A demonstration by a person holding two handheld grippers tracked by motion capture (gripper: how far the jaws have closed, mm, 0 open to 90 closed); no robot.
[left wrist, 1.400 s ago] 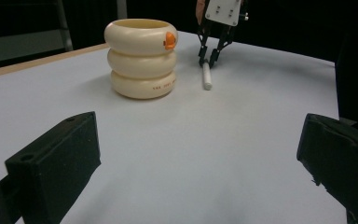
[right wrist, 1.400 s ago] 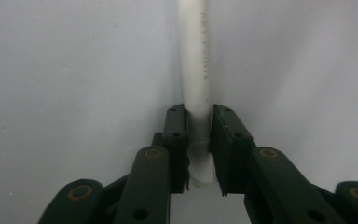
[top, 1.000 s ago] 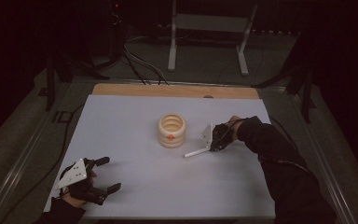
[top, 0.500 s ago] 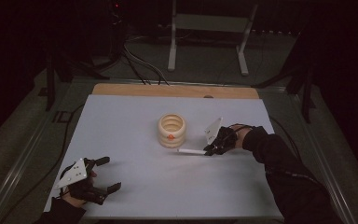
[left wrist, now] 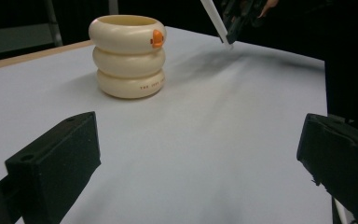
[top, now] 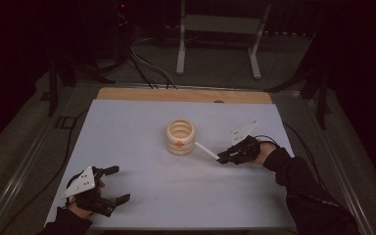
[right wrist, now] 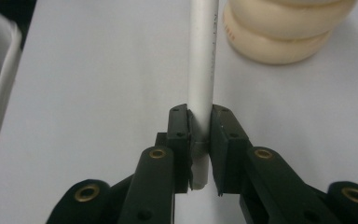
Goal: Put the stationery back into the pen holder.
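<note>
Since the earlier frame my right gripper (top: 221,158) has carried the slim white plastic stick (top: 206,151) closer to the cream ringed holder (top: 180,137). Its jaws pinch the stick's tail, the tip reaching ahead toward the holder's side. Left gripper (top: 119,184) rests spread wide, holding nothing. Pickup looks done; I judge lifting and dropping it in remains.

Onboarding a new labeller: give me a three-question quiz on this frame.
1. True or false: the right gripper is shut on the white stick.
2. The left gripper's jaws are: A open with nothing between them, B shut on the stick.
3. What colour is the small mark on the cream ringed holder?

Key: 1 true. 2 A. 3 orange.
</note>
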